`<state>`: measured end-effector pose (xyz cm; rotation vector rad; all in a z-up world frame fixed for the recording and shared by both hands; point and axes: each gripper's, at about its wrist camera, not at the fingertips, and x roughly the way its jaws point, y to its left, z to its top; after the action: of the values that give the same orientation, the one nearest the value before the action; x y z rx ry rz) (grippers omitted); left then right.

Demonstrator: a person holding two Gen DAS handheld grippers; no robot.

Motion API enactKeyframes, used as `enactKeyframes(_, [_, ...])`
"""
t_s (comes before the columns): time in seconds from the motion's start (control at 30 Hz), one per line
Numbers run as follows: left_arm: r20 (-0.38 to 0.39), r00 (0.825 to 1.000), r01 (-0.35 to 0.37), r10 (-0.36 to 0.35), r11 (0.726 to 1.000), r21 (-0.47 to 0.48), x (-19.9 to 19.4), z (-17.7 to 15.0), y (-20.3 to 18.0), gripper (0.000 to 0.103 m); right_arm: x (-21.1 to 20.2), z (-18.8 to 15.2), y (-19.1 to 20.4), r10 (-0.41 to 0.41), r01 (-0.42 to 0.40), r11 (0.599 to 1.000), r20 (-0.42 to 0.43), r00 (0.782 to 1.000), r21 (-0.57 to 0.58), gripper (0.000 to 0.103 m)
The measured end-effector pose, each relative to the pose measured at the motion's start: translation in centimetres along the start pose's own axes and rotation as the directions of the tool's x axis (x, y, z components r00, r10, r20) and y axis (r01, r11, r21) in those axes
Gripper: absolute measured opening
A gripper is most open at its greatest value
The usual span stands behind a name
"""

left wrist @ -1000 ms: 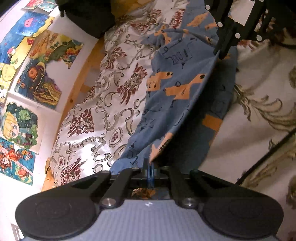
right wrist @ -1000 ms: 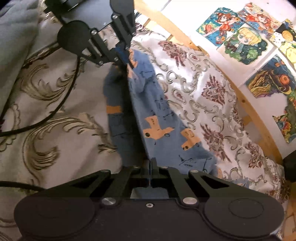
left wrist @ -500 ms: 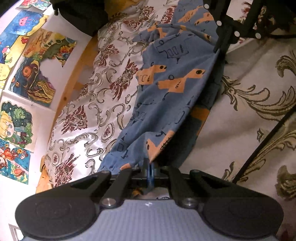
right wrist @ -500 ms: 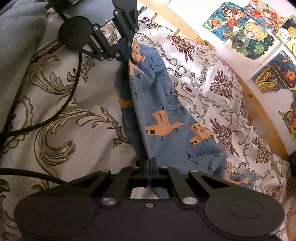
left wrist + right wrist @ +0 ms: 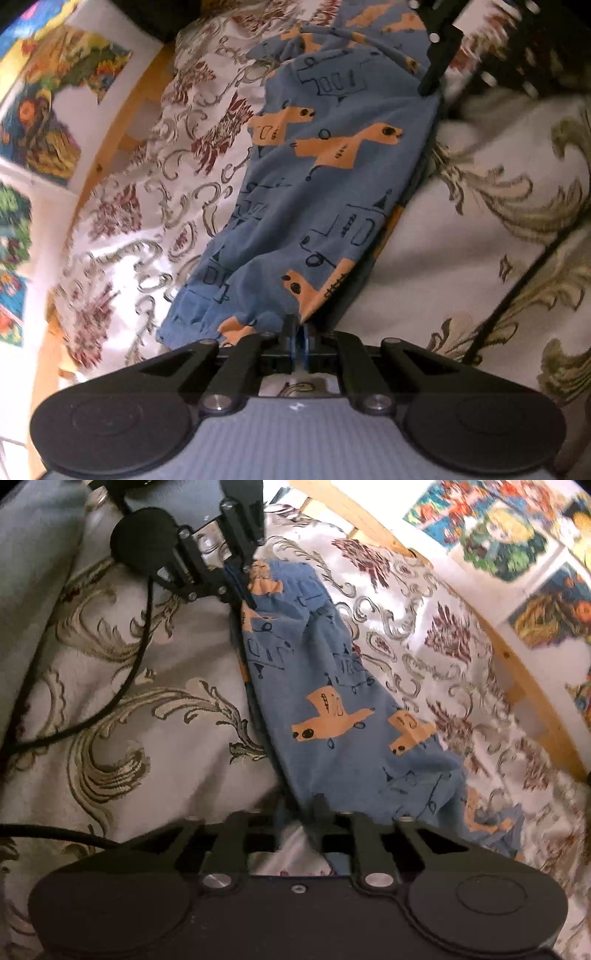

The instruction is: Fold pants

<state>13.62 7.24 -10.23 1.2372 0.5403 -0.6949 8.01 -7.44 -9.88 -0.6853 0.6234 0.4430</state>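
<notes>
— Two claws on one edge of the pants (image 5: 332,184), and only one I trusted. The left gripper (image 5: 297,332) was pinched tight on the cuff-end edge. The right gripper (image 5: 301,812) had the far corner of that edge between its fingers, but that spot was smeared, so I could not tell whether it was clamped or parting.

— Where did the pants lie?

— Stretched roughly alongside the wooden rail (image 5: 122,147), with the patterned satin sheet (image 5: 147,221) between them and the rail. Their lifted edge hung over the cream bedspread (image 5: 480,240), on the side away from the rail.

— So what could have gone wrong?

— If the right grip was loose, its corner would have slipped and the fold would have landed crooked, with one end bunching. Satin is slick, I'd guess, so the lower layer might have slid toward the rail when pulled. A black cable (image 5: 122,686) also ran over the bedspread, farther from the rail than the pants, and could have snagged.

— What couldn't you make out?

— The underside layer was in shadow, the waistband end was cut off, and nobody's hands showed.
</notes>
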Motion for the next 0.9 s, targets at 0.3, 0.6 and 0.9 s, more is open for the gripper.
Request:
enactKeyframes(0.3, [0.086, 0.99, 0.137, -0.116, 0.939, -0.315, -4.1, 4.3, 2.4, 0.065, -5.5, -2.1, -6.7, -0.015, 0.02, 0.977, -0.027, 1.0, 0.212, 0.094])
enactKeyframes(0.6, [0.229, 0.968, 0.182, -0.1, 0.909, -0.374, -5.0, 14.7, -1.8, 0.068, -8.6, -8.0, -14.7, -0.054, 0.113, 0.885, -0.141, 0.989, 0.452, 0.102])
enactKeyframes(0.9, [0.16, 0.985, 0.14, -0.07, 0.865, -0.482, 0.1, 21.3, -4.2, 0.042, -7.8, -13.2, -20.7, -0.009, 0.104, 0.625, -0.126, 0.992, 0.774, 0.102])
